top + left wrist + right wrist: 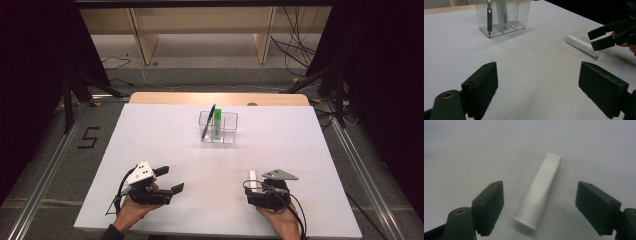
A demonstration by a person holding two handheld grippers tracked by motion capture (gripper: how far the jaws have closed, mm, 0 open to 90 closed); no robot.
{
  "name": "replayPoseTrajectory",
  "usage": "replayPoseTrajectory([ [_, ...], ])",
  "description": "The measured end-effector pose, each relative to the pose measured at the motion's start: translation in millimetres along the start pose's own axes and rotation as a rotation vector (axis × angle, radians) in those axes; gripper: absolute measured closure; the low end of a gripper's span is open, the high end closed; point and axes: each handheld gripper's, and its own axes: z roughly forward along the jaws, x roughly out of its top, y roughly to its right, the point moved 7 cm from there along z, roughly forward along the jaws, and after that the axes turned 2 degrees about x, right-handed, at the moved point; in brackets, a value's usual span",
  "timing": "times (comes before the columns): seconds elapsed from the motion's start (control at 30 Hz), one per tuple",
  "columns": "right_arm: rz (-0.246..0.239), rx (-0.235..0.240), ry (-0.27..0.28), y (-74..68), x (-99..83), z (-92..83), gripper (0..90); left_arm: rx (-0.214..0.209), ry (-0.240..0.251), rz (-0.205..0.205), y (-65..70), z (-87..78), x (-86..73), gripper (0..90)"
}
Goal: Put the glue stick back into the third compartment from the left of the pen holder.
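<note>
A white tube [540,192] lies flat on the white table [165,140], its flared end toward me, between the open jaws of my right gripper [539,205], which touch nothing. The same tube [253,176] sits just ahead of the right gripper [251,187] near the front edge. My left gripper [170,180] rests at the front left, open and empty [537,82]. From it I see the tube [581,45] and the right gripper [597,38] at the right. A clear organizer [218,128] at the table's middle back holds a black pen [208,121] and a green-capped tube [218,120].
The organizer [520,15] stands far ahead of the left gripper, with the pen [489,17] in its left compartment. Tripod legs [75,95] and cables [295,40] stand on the floor beyond the table. Bare tabletop lies between the grippers and the organizer.
</note>
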Motion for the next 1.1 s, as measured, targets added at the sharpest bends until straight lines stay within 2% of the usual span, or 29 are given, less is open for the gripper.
replayPoseTrajectory([
  [0.17, -0.001, -0.023, 0.011, -1.3, -4.3, 2.5, 25.1, 0.004, -0.001, -0.003, -1.2, -0.6, -0.2, 15.7],
  [0.4, -0.004, -0.048, 0.024, -0.3, -8.3, 4.1, 27.1, -0.003, -0.009, 0.02, 2.7, 0.1, -1.0, 15.6],
  [0.47, 0.003, -0.038, 0.027, -0.9, -8.2, 4.1, 28.0, -0.003, -0.009, 0.02, 2.9, -0.2, -1.2, 15.7],
  [0.67, -0.008, -0.046, 0.017, -5.6, -11.4, 8.6, 30.9, -0.007, -0.009, 0.031, 4.7, -0.5, -1.4, 15.6],
  [0.9, -0.023, -0.063, 0.009, -10.9, -15.2, 13.3, 38.1, -0.007, -0.012, 0.033, 5.0, -0.3, -1.9, 15.7],
  [1.1, -0.054, -0.104, 0.018, -11.7, -16.1, 14.1, 44.6, -0.008, -0.013, 0.036, 5.8, 0.1, -2.1, 15.7],
])
